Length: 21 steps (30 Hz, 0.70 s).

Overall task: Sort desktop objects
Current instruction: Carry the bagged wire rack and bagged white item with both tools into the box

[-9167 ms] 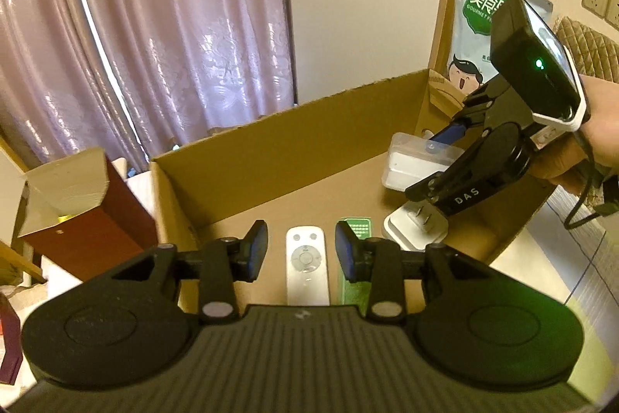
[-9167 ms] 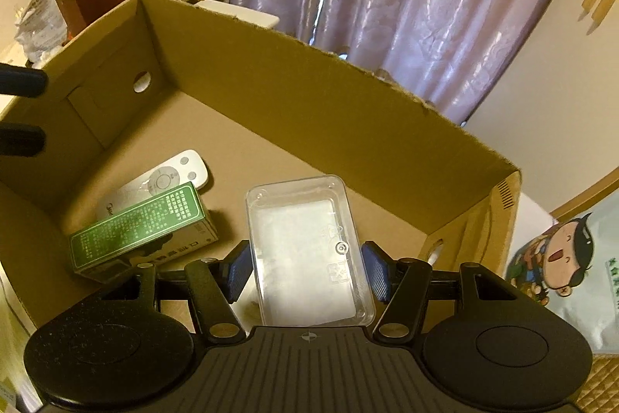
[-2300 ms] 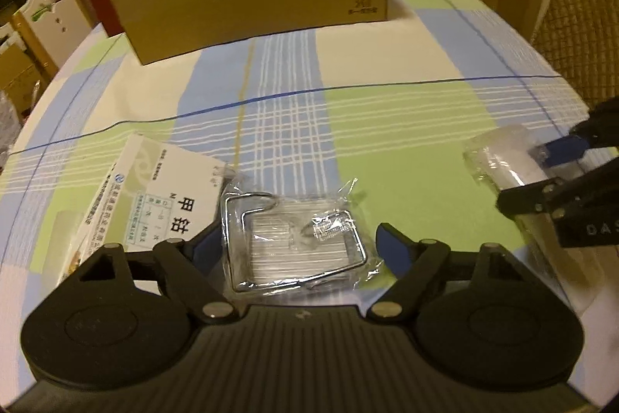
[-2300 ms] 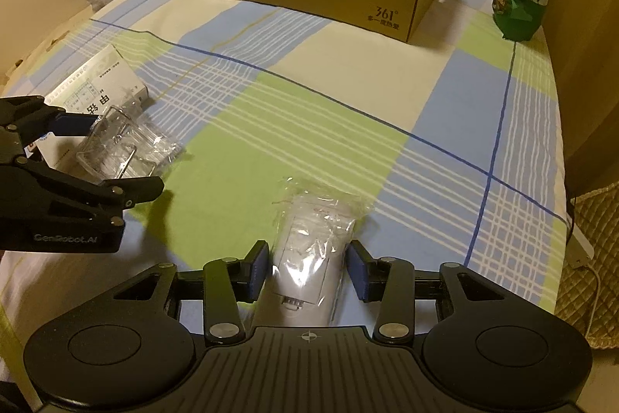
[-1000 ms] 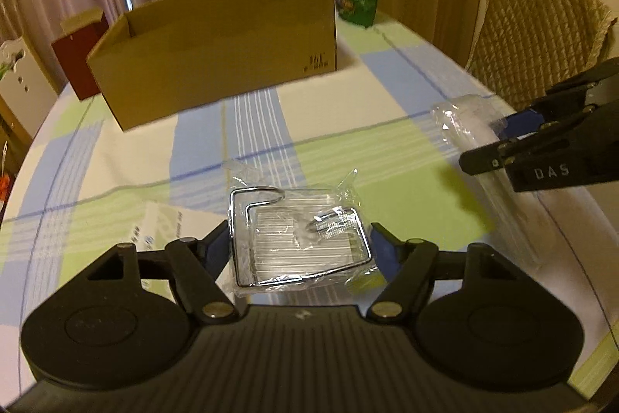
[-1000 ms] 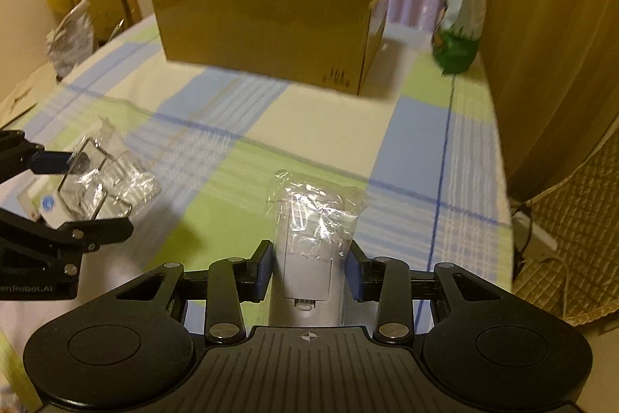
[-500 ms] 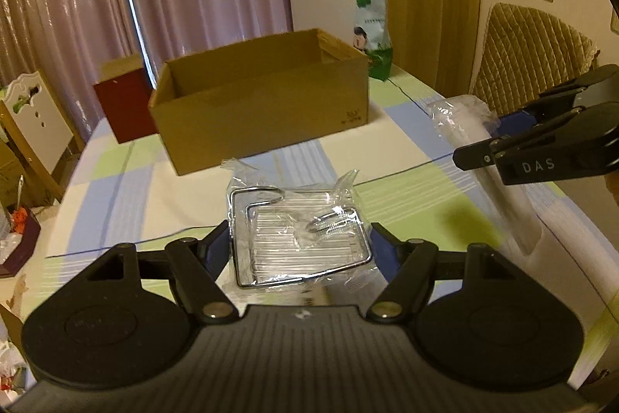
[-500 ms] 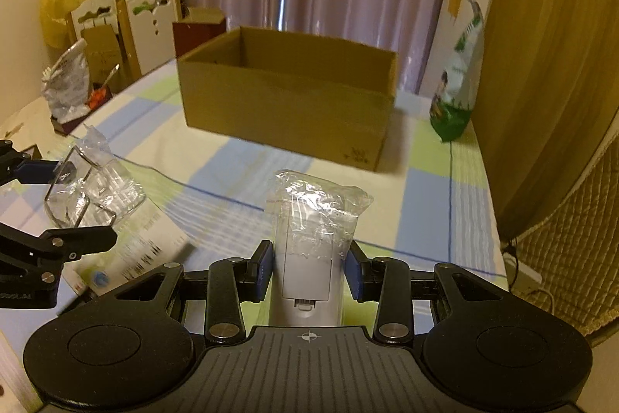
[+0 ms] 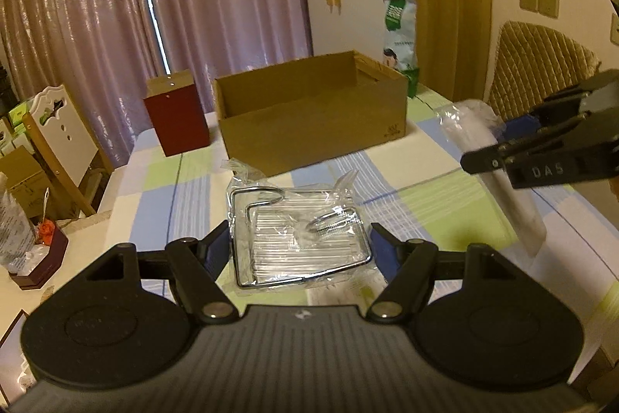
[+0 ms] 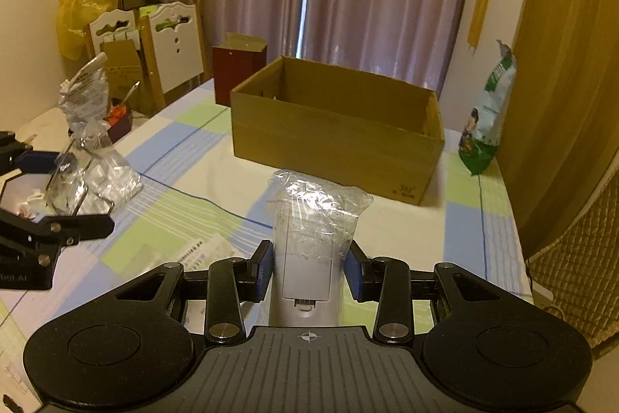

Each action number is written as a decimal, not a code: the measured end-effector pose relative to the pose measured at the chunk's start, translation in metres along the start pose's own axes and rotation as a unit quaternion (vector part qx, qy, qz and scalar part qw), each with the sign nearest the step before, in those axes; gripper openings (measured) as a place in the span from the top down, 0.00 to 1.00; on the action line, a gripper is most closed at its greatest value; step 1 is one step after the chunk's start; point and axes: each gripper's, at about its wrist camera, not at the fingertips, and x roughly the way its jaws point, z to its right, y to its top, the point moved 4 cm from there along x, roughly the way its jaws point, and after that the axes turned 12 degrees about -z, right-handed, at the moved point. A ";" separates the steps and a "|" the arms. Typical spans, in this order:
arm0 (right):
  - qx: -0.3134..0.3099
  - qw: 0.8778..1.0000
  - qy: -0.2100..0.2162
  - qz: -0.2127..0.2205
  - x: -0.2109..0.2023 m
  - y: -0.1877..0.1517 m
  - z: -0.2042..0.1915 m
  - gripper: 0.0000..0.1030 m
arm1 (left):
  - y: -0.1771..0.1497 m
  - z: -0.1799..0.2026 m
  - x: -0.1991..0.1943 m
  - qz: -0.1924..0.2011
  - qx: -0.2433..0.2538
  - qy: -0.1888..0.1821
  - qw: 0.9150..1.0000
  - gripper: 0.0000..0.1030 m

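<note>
Chrome wire rack (image 9: 298, 239) in clear wrap sits clamped in the left gripper (image 9: 300, 250), lower centre of its view. Right gripper (image 10: 307, 269) grips a bagged grey remote (image 10: 309, 250), lower centre. Cardboard box (image 10: 336, 126) stands open mid-frame on the checked tablecloth (image 10: 193, 188); green snack bag (image 10: 487, 119) at right.
</note>
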 end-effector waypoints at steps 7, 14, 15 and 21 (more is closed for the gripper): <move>-0.015 1.000 0.002 0.018 0.017 0.049 0.013 0.63 | 0.031 -0.023 0.018 0.011 -0.009 0.008 1.000 0.33; -0.017 0.999 0.008 0.051 0.042 0.128 0.054 0.63 | 0.103 -0.044 0.057 0.029 -0.007 0.014 0.999 0.33; -0.016 0.998 0.009 0.056 0.046 0.142 0.062 0.63 | 0.116 -0.047 0.064 0.033 -0.004 0.015 0.999 0.33; -0.007 0.997 0.021 0.071 0.087 0.217 0.106 0.63 | 0.191 -0.065 0.115 0.045 0.002 0.019 0.999 0.33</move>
